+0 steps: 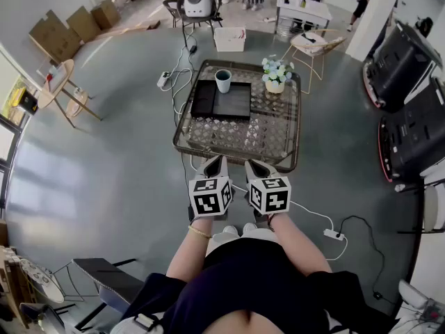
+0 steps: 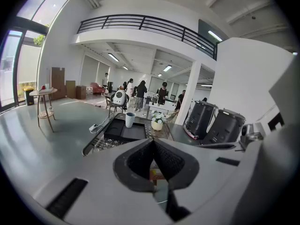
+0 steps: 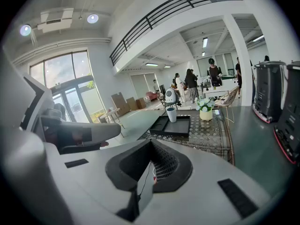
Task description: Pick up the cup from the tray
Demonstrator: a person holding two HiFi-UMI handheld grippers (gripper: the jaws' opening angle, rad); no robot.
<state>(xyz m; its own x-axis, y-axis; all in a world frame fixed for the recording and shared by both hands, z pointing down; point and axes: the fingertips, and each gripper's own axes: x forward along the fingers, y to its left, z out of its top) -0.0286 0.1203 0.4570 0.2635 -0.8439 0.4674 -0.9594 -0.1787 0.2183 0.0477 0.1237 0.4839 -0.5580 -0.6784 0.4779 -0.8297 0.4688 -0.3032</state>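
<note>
A pale blue-green cup [image 1: 223, 81] stands upright at the far edge of a black tray [image 1: 231, 104], which lies on a low glass-topped table [image 1: 236, 139]. Both grippers hang side by side in front of the table's near edge, well short of the tray. My left gripper [image 1: 214, 164] is shut and empty; my right gripper [image 1: 254, 165] is shut and empty too. In the left gripper view the cup [image 2: 130, 119] and tray [image 2: 125, 132] lie ahead, beyond the closed jaws of the left gripper [image 2: 153, 142]. The right gripper view shows the cup [image 3: 171, 114] ahead of the right gripper [image 3: 151, 142].
A potted white flower [image 1: 276, 75] stands on the table right of the cup. Two black appliances [image 1: 407, 96] line the right side. A power strip with cables [image 1: 334, 234] lies on the floor by my right. A round side table [image 1: 59, 82] stands far left.
</note>
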